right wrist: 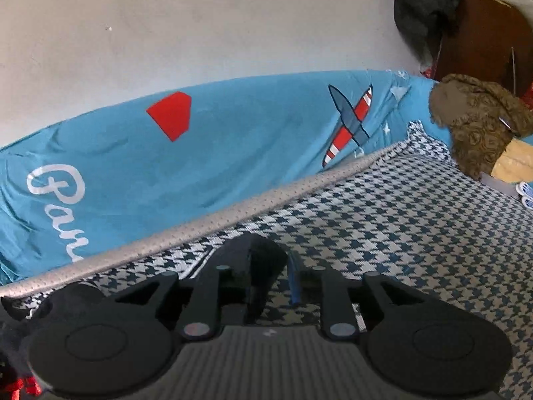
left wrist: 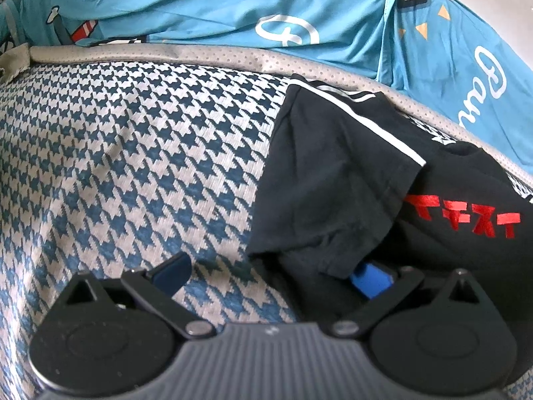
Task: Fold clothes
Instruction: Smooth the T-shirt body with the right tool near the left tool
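While lying half folded on the houndstooth mat, sleeve doubled over the red lettering, black T-shirt being worked beside the blue printed sheet. Left gripper standing spread, right-hand pad tucked under the sleeve hem; right gripper parted slightly, black cloth against one finger, pinch not certain. Likely needing the hem pinched squarely and drawn flat, edges aligned.

Both wrist views close over houndstooth mat, sharing blue sheet

Beyond my right gripper I saw a plain white wall, a blue printed sheet, and a houndstooth mat below.
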